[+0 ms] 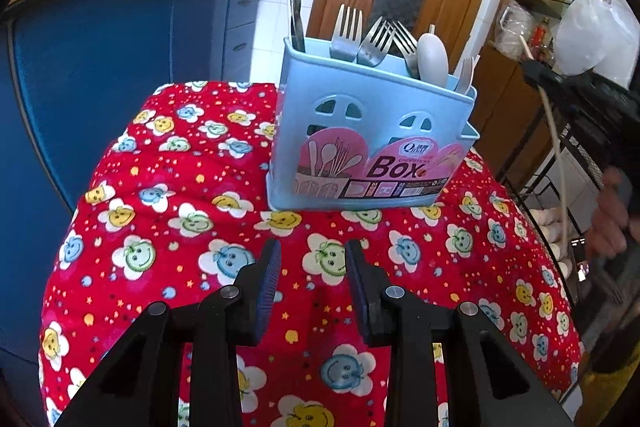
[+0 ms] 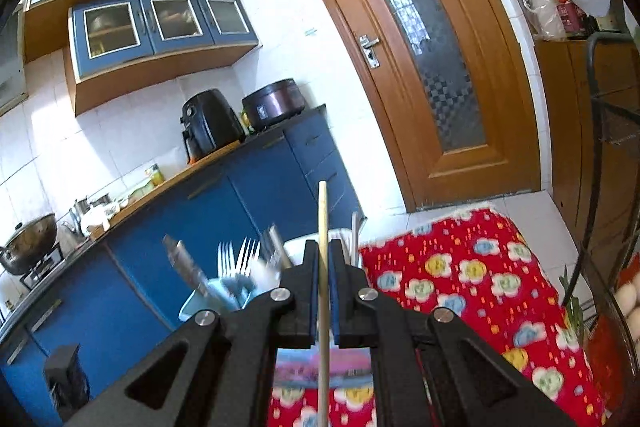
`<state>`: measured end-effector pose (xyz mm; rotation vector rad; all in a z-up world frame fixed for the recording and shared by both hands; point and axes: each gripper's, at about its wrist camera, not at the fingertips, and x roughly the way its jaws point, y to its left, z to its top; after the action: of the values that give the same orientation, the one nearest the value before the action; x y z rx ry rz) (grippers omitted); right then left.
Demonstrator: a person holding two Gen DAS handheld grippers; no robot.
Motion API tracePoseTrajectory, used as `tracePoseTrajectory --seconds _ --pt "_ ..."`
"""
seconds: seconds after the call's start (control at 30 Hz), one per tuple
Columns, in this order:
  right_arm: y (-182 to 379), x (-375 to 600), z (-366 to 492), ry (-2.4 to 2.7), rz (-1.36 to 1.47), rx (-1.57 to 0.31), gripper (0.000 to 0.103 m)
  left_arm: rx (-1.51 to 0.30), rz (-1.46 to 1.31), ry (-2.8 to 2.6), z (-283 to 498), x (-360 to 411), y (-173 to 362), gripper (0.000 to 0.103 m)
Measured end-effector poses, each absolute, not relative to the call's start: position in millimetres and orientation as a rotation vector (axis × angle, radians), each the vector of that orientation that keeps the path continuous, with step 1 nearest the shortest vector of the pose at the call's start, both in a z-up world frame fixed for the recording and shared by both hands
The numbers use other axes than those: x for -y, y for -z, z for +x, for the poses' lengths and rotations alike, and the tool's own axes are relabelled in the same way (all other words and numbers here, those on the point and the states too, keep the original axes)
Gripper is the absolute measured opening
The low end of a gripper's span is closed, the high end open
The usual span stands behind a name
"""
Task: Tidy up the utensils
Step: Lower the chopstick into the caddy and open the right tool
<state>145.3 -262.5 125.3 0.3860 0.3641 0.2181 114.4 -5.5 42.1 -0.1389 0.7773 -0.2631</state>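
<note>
A light blue utensil box (image 1: 372,143) stands on the red flowered cloth (image 1: 168,195), holding several forks (image 1: 346,35), a grey spoon (image 1: 432,55) and a dark utensil (image 1: 296,7). My left gripper (image 1: 312,259) is open and empty, low over the cloth in front of the box. My right gripper (image 2: 323,259) is shut on a wooden chopstick (image 2: 322,227) and holds it upright above the box (image 2: 208,295). In the left wrist view the right gripper (image 1: 536,71) and its chopstick (image 1: 556,147) are in the air to the right of the box.
Blue kitchen cabinets (image 1: 120,67) stand behind the table on the left. A wooden door (image 2: 420,51) is behind. A black wire rack with eggs (image 1: 560,227) stands off the table's right edge. The countertop holds an air fryer (image 2: 210,125) and a cooker (image 2: 276,103).
</note>
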Motion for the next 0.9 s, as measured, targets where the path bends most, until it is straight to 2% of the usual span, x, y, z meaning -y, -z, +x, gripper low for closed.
tracePoseTrajectory --seconds 0.4,0.9 --pt "-135 257 199 -0.111 0.357 -0.226 0.006 -0.756 -0.143 0.280 125 2 -42 0.034" --pt "-127 235 221 -0.001 0.224 -0.127 0.006 -0.759 -0.164 0.276 132 -1 -36 0.034"
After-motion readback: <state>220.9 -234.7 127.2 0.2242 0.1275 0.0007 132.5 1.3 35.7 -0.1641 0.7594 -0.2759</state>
